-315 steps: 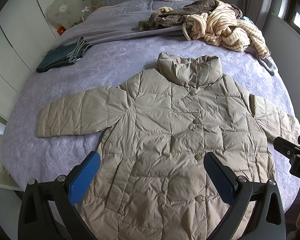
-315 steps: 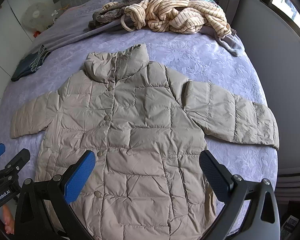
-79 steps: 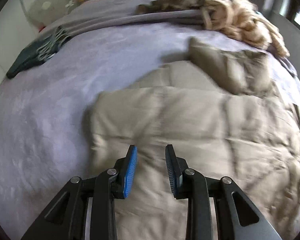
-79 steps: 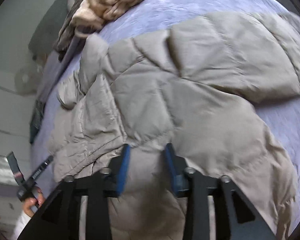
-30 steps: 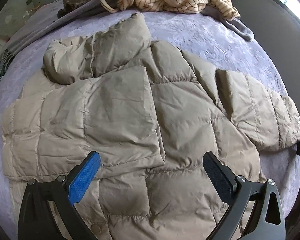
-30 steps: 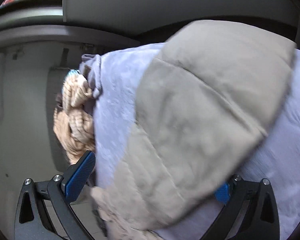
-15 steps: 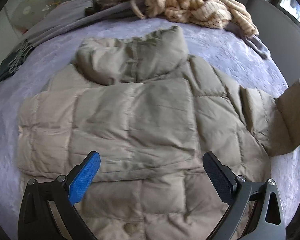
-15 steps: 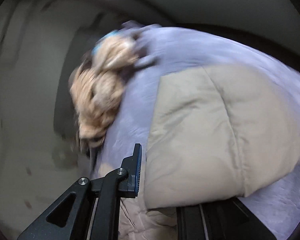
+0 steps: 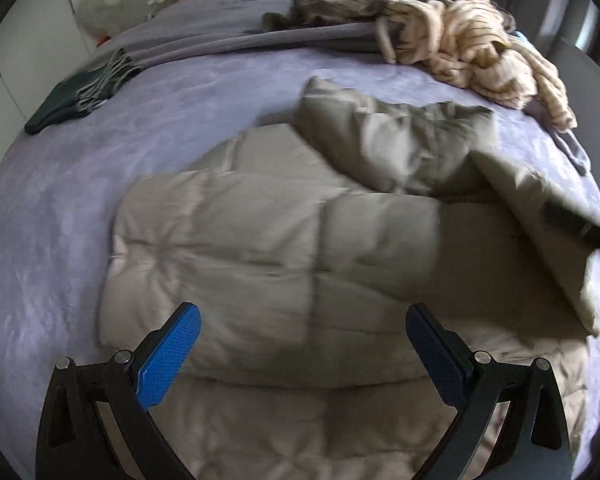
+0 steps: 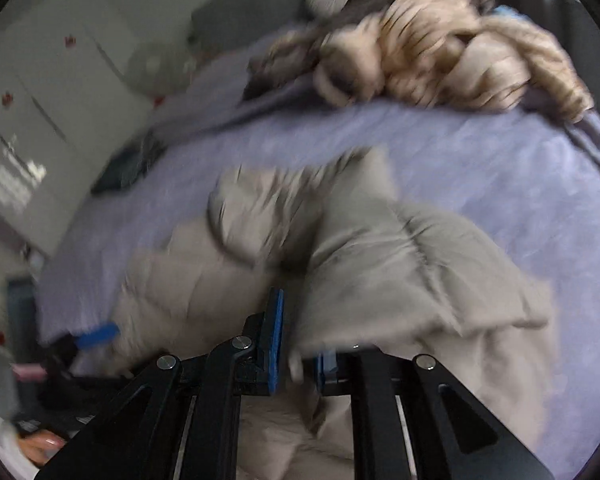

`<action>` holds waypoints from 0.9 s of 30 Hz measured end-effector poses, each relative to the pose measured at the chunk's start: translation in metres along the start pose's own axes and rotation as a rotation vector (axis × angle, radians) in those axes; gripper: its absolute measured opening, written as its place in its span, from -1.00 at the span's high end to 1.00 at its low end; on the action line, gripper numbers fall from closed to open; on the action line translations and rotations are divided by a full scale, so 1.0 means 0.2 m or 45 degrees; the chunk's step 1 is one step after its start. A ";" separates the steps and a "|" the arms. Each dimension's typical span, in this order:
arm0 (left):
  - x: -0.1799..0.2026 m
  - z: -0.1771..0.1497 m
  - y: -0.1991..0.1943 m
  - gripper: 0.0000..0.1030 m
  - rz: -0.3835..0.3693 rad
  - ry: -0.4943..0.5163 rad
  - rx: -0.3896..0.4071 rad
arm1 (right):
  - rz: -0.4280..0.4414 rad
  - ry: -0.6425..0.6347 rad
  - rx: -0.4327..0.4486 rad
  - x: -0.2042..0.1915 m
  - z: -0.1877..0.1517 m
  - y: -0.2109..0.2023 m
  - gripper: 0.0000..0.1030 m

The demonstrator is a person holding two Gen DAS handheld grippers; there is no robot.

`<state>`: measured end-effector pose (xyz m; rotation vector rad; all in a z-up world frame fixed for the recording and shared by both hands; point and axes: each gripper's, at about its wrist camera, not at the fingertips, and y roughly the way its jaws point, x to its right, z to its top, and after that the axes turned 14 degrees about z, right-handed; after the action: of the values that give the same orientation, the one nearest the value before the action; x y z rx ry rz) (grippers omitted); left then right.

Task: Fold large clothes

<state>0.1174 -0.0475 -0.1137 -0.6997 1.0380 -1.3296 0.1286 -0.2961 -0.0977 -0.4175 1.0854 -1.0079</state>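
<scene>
A beige puffer jacket [image 9: 292, 248] lies on the lilac bed, its left sleeve folded flat across the chest. My left gripper [image 9: 303, 354] is open and empty, hovering over the jacket's lower body. My right gripper [image 10: 298, 354] is shut on the cuff of the jacket's right sleeve [image 10: 412, 272] and holds it lifted over the body. In the left wrist view that raised sleeve [image 9: 540, 248] hangs over the jacket's right side, with the right gripper's dark arm [image 9: 580, 226] at the frame edge. The collar [image 9: 384, 140] stands up behind.
A heap of striped cream and brown clothes [image 9: 452, 36] lies at the head of the bed. A folded dark garment [image 9: 80, 96] sits at the far left. The lilac bedspread [image 9: 60, 208] shows bare left of the jacket. White cupboards [image 10: 40, 112] stand beyond.
My right gripper has carried the right sleeve up from the bed's edge and in over the jacket body. My left gripper stayed open and shifted left.
</scene>
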 end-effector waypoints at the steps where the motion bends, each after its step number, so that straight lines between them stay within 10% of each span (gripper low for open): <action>1: -0.03 -0.01 0.01 -0.99 0.003 -0.006 -0.002 | -0.010 0.020 -0.041 0.00 -0.04 0.07 0.73; 8: -0.11 -0.03 0.10 -0.99 -0.037 -0.038 -0.042 | -0.052 0.181 -0.203 0.08 -0.19 0.24 0.69; 14: -0.09 0.01 0.13 -0.99 -0.092 -0.052 -0.047 | 0.068 0.365 -0.111 0.17 -0.20 0.00 -0.38; 21: -0.12 0.08 0.15 -0.99 -0.170 -0.069 -0.043 | 0.136 0.781 0.185 0.50 -0.20 -0.27 -0.34; 24: -0.18 0.10 0.15 -0.99 -0.218 -0.103 -0.040 | 0.056 0.762 0.250 0.49 -0.11 -0.31 0.63; 27: -0.27 0.11 0.15 -0.99 -0.324 -0.156 -0.038 | 0.052 0.494 0.200 0.27 0.01 -0.23 0.72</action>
<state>0.1550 0.0065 -0.1207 -0.9485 0.8925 -1.4711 0.1141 -0.3659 -0.0918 -0.0707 1.3416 -1.1575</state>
